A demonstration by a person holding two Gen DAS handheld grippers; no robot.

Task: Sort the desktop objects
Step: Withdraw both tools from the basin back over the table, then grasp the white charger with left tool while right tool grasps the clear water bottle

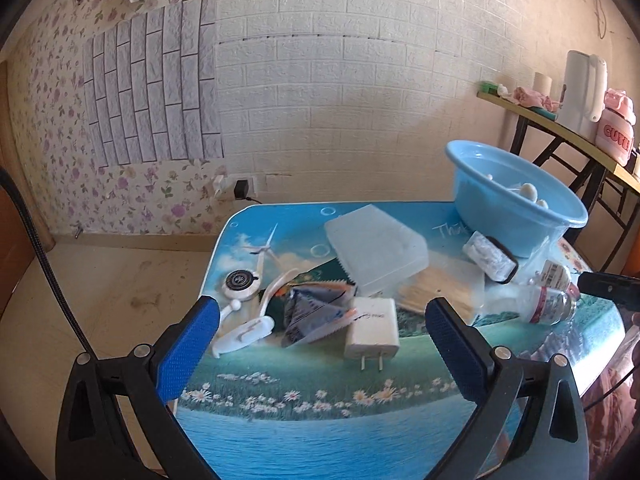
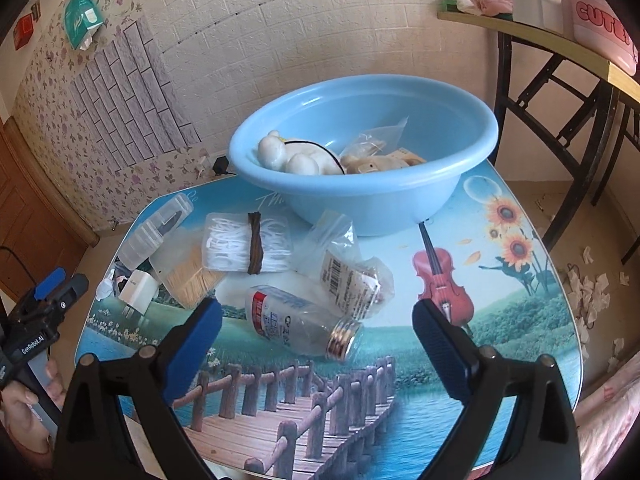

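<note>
The left gripper [image 1: 322, 316] hung with its blue-padded jaws spread wide and empty above the near edge of the scenic-printed table [image 1: 328, 420]; a white square wall charger [image 1: 372, 332] lay flat just ahead, between the pads. At its eleven o'clock lay a crumpled foil snack packet [image 1: 310, 314], at one o'clock a frosted translucent plastic box [image 1: 374, 248]. The right gripper [image 2: 316, 324] was likewise released, nothing clasped, over a clear plastic bottle [image 2: 300, 322] lying on its side. At twelve o'clock sat the light-blue plastic basin [image 2: 456, 184], holding a white plush toy [image 2: 288, 156].
</note>
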